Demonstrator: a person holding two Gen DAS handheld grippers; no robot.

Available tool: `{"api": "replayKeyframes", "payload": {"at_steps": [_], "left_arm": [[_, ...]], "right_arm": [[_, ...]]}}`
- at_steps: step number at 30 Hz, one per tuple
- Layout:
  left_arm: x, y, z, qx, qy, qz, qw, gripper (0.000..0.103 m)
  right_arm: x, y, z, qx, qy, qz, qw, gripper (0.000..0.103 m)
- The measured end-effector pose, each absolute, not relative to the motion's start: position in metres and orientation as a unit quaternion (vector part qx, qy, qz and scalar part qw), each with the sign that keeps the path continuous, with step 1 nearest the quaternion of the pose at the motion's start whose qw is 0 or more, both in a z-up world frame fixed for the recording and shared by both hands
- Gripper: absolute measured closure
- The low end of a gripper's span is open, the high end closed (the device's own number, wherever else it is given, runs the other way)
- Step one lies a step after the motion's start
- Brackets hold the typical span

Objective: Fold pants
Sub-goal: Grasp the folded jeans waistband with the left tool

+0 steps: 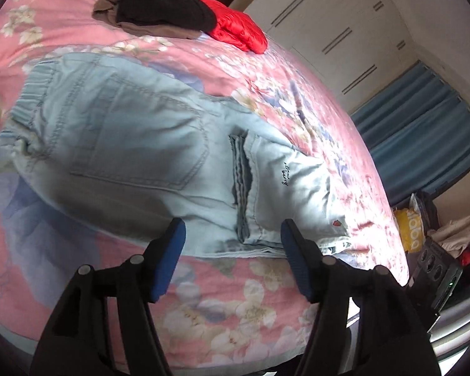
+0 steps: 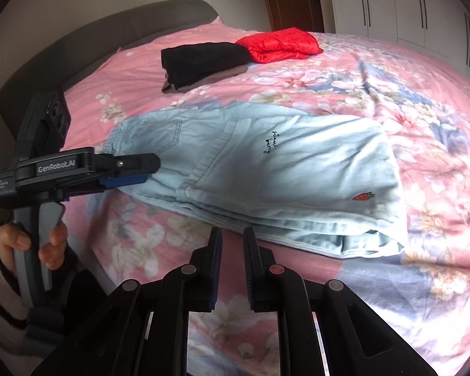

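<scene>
The pants (image 2: 266,172) lie on the bed (image 2: 423,125), already folded into a flat stack of layers, toward the near edge, approx. mid-way along it; waistband end to the left, strawberry-embroidered end to the right. Judged from the look: light, thin pale denim, soft and floppy, no stiffness to speak of; layers likely slide on each other, so a pinch should catch all the layers at a folded edge or corner, not just the top sheet; nothing fragile.

Left to right: the left gripper (image 2: 141,169) reaches in level from the left side, its tips at the waistband-end edge of the pants, touching or just beside it (can't tell which); in its own view (image 1: 233,228) the fingers stand wide apart w/ nothing between them, hovering over the near edge of the stack; a bare hand (image 2: 31,244) holds its handle upright.

The right gripper (image 2: 233,235) sits at the near edge of the bed, pointing forward at the stack's near folded edge, just short of it; fingers drawn close w/ a narrow gap left, holding nothing, not fully closed.

Far side of the bed: a black garment (image 2: 203,58) and a red jacket (image 2: 279,44), well apart from the pants.
</scene>
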State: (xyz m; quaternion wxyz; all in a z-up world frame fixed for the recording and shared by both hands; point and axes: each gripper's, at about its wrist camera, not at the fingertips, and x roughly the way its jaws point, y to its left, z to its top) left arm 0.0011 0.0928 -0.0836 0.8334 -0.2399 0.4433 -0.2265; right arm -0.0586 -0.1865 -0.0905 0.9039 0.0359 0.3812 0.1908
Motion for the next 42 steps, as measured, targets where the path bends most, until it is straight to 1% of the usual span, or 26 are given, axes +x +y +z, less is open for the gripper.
{"api": "replayKeyframes", "payload": {"at_steps": [4, 10, 14, 17, 21, 28, 31, 32, 33, 35, 36, 39, 42], "left_arm": [[-0.013, 0.147, -0.094, -0.333, 0.434, -0.191, 0.815, 0.04], [-0.015, 0.188, -0.113, -0.412, 0.43, -0.149, 0.789, 0.04], [-0.004, 0.195, -0.127, -0.443, 0.429, -0.13, 0.777, 0.04], [0.006, 0.201, -0.127, -0.457, 0.414, -0.117, 0.779, 0.04], [0.019, 0.205, -0.128, -0.471, 0.4, -0.101, 0.78, 0.037], [0.041, 0.207, -0.126, -0.48, 0.373, -0.073, 0.79, 0.037], [0.049, 0.214, -0.124, -0.482, 0.369, -0.071, 0.791, 0.039], [0.051, 0.214, -0.123, -0.475, 0.372, -0.073, 0.794, 0.046], [0.053, 0.212, -0.122, -0.458, 0.378, -0.072, 0.801, 0.06], [0.053, 0.211, -0.123, -0.431, 0.39, -0.069, 0.811, 0.075], [0.051, 0.214, -0.125, -0.434, 0.39, -0.076, 0.809, 0.077], [0.048, 0.218, -0.127, -0.436, 0.394, -0.087, 0.804, 0.078], [0.054, 0.213, -0.12, -0.403, 0.398, -0.085, 0.82, 0.078]], "right_arm": [[-0.06, -0.182, -0.092, 0.044, 0.375, 0.194, 0.905, 0.091], [-0.061, -0.175, -0.095, 0.05, 0.378, 0.204, 0.902, 0.091], [-0.059, -0.171, -0.097, 0.049, 0.383, 0.206, 0.899, 0.091], [-0.06, -0.169, -0.097, 0.046, 0.384, 0.205, 0.899, 0.091], [-0.058, -0.167, -0.098, 0.04, 0.388, 0.203, 0.898, 0.091], [-0.048, -0.16, -0.101, 0.034, 0.398, 0.203, 0.894, 0.091], [-0.04, -0.153, -0.097, 0.024, 0.398, 0.21, 0.893, 0.091], [-0.036, -0.15, -0.095, 0.022, 0.397, 0.215, 0.892, 0.091], [-0.031, -0.147, -0.093, 0.022, 0.395, 0.22, 0.892, 0.091], [-0.019, -0.142, -0.091, 0.024, 0.392, 0.226, 0.892, 0.091], [-0.011, -0.14, -0.09, 0.026, 0.391, 0.227, 0.892, 0.091], [0.016, -0.133, -0.09, 0.035, 0.393, 0.231, 0.889, 0.091], [0.048, -0.124, -0.091, 0.041, 0.404, 0.236, 0.883, 0.091]]}}
